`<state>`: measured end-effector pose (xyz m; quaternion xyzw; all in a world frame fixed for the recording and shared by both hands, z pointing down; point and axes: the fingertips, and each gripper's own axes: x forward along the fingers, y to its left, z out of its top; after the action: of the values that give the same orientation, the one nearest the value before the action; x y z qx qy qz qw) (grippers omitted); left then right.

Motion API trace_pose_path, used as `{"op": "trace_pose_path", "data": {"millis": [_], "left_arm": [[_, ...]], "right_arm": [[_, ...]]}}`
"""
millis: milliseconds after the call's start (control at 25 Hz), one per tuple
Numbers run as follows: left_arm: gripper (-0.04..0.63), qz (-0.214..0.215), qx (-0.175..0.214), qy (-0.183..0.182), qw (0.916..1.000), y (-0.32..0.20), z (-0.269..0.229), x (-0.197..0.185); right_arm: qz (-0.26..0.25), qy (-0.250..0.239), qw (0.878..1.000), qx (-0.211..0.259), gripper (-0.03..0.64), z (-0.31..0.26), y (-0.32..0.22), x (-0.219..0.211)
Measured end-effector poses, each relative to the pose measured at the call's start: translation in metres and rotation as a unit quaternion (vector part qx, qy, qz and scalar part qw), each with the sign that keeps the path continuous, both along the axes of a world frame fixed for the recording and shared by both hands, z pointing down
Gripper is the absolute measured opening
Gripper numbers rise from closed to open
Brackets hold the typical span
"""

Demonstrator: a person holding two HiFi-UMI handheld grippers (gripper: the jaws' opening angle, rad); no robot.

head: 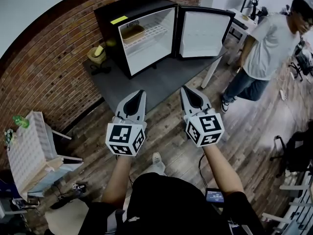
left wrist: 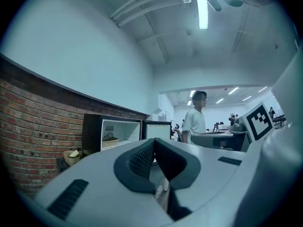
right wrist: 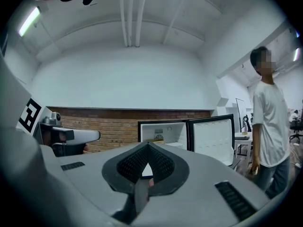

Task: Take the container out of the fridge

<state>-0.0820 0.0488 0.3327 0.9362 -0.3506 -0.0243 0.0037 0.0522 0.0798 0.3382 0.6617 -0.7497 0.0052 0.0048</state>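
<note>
The container (head: 133, 33) sits inside the fridge (head: 128, 10), on the upper shelf (head: 155, 31) and toward that shelf's left end, close to the front edge. It is a shallow tan tub, and its longer side seems to run across the shelf, parallel to the opening. Whether anything is in it cannot be made out from here.

The fridge stands at the back left of a dark table (head: 166, 80), with its door (head: 203, 33) swung fully open to the right. Both tools are well apart from it, short of the table's near edge. The left gripper (head: 140, 96) points almost straight at the open compartment, with the container ahead and slightly to its left. The right gripper (head: 186, 93) aims more at the open door, so the left one looks better placed for the reach. Each has its jaws pressed together with nothing between them, so they would need to spread before a grasp.

A small basket (head: 97, 54) with something yellow in it rests at the table's left edge beside the fridge, and a person (head: 269, 48) stands off to the right
</note>
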Motion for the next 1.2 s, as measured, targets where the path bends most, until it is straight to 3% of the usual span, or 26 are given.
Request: {"op": "trace_pose_path", "data": {"millis": [520,1200], "left_arm": [[0.014,0.004,-0.004,0.008,1.0,-0.147,-0.008,0.014],[0.015,-0.011,-0.009,0.001,0.9999,-0.243,0.004,0.024]], "right_arm": [[-0.002,0.01,1.0,-0.009,0.037,-0.007,-0.149,0.01],[-0.024,0.007,1.0,-0.015,0.037,0.0,-0.257,0.019]]}}
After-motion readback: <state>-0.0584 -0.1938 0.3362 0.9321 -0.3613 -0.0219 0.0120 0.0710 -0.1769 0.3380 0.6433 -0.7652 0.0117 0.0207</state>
